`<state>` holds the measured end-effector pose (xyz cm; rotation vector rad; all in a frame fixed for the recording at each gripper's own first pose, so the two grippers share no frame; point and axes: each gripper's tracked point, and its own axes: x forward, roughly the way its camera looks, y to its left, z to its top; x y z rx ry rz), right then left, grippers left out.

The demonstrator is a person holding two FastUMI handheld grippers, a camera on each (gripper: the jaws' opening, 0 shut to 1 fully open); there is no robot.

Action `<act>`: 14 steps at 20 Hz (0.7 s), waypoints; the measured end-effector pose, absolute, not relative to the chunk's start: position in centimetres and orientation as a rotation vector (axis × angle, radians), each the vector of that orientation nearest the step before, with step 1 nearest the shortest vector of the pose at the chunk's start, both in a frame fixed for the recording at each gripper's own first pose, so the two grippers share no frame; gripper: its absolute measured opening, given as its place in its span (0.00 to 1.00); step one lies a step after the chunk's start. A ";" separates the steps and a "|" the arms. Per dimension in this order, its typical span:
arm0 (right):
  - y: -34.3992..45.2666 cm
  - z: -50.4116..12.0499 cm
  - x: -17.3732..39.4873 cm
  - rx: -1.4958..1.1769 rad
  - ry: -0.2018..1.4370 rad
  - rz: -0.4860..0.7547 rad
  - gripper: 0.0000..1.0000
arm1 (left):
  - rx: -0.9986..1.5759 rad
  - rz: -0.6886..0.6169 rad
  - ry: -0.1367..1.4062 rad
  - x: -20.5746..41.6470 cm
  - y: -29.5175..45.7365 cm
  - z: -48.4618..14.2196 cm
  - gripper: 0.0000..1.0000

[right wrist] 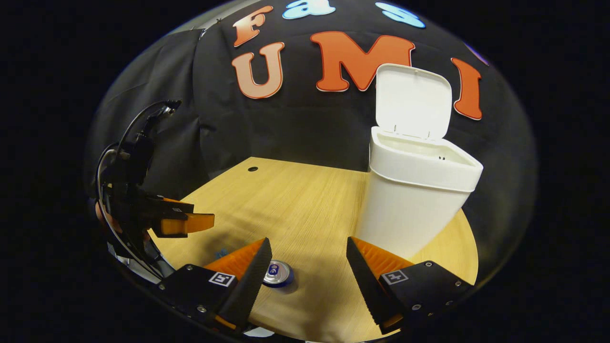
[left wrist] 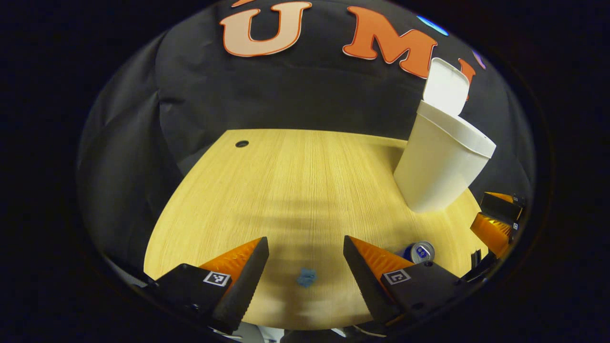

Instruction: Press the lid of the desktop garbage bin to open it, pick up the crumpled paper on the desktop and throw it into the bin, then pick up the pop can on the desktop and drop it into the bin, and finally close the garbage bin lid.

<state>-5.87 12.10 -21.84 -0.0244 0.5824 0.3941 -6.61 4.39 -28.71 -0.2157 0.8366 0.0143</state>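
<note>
In the left gripper view, the left tool is held spread wide above the wooden bench, with nothing between its fingers. A small blue crumpled paper is seen lying on the bench directly below the gap, almost centred between the two fingers, so a straight descent would be judged enough to bring the tool around it. The pop can is seen just behind the right-hand finger, lying on its side with its top end turned toward the camera. The white garbage bin is set farther off to the right, and its lid is raised, so the opening step is taken as done. The right tool is glimpsed at the far right edge.

In the right gripper view, the right tool is likewise held released and empty. The pop can is found beside the tip of its left-hand finger, its long axis pointing roughly toward the camera. The garbage bin stands ahead and to the right, its lid upright. The left tool is seen at the left, hovering over the bench; a trace of blue below it may be the paper, though this cannot be told for certain. The left tool is judged the nearer to the paper, the right to the can.
</note>
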 end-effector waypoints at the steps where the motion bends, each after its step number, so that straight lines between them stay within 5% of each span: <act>1: 12.1 -22.4 -6.6 -0.010 0.605 0.397 0.95 | -0.252 0.008 0.880 -7.3 3.8 -29.7 1.00; 14: 12.6 -26.6 -9.6 0.000 0.737 0.393 0.96 | -0.235 -0.056 1.182 -9.8 1.6 -40.1 0.99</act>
